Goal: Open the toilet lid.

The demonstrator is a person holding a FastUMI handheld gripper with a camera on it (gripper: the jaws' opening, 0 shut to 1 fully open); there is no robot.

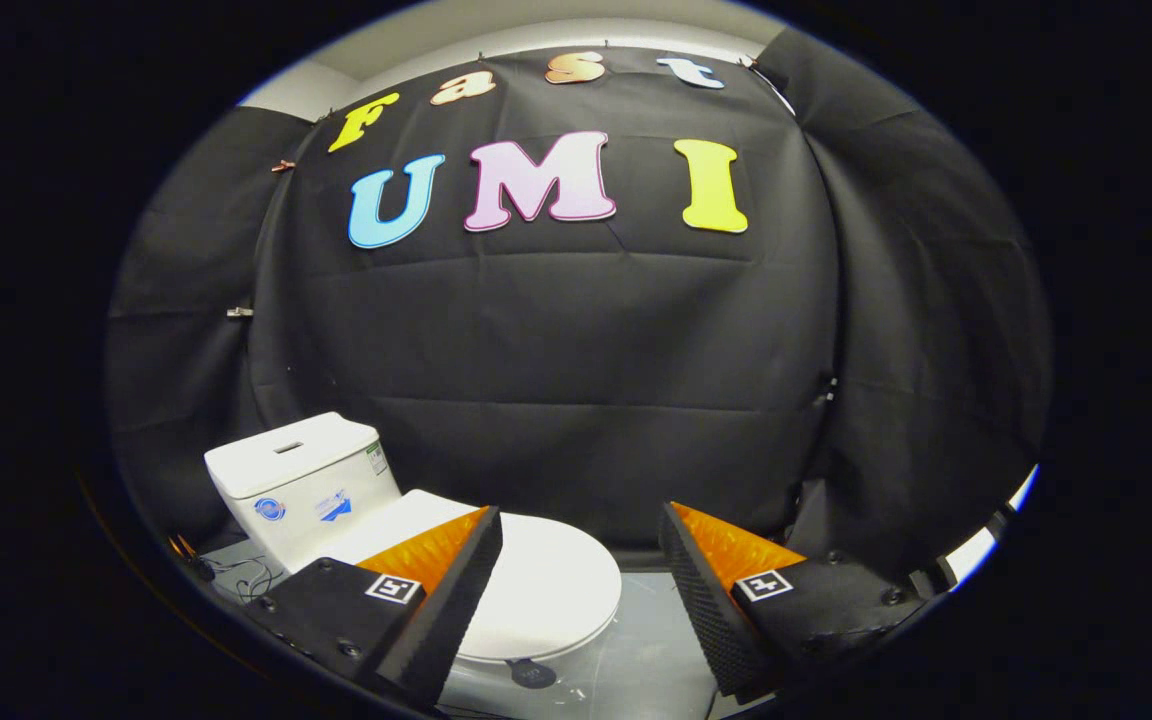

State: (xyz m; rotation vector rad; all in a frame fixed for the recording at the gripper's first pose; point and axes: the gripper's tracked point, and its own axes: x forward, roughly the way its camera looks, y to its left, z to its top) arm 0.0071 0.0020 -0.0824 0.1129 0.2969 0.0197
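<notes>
- Cistern [301, 480] of white stood furthest left, a boxy tank with a flat top bearing a small slot, two blue stickers on its front face and a small label at its upper right corner; it rose behind the toilet lid and touched the lid's rear end.
- Thin dark cables [241, 578] lay on the pale floor [641, 640] just below the cistern, on the left of the toilet lid.
- The toilet lid [551, 590] was white, oval and smooth, and lay flat and closed over the bowl, stretching from the cistern's foot toward the gripper.
- The gripper [581, 600] hung above the front of the toilet lid with its jaws spread wide apart and holding nothing; one finger [456, 590] overlapped the left part of the lid in the view, and whether it touched the lid could not be told.
- A small dark round piece [533, 673] sat just under the front rim of the toilet lid, between the two fingers.
- The other finger [706, 610] stood to the right of the toilet lid, clear of it, over the bare floor.
- Each finger carried a square black-and-white marker [394, 588] on its body.
- Black cloth [556, 380] formed the wall behind the toilet lid and cistern, hanging in folds down to the floor.
</notes>
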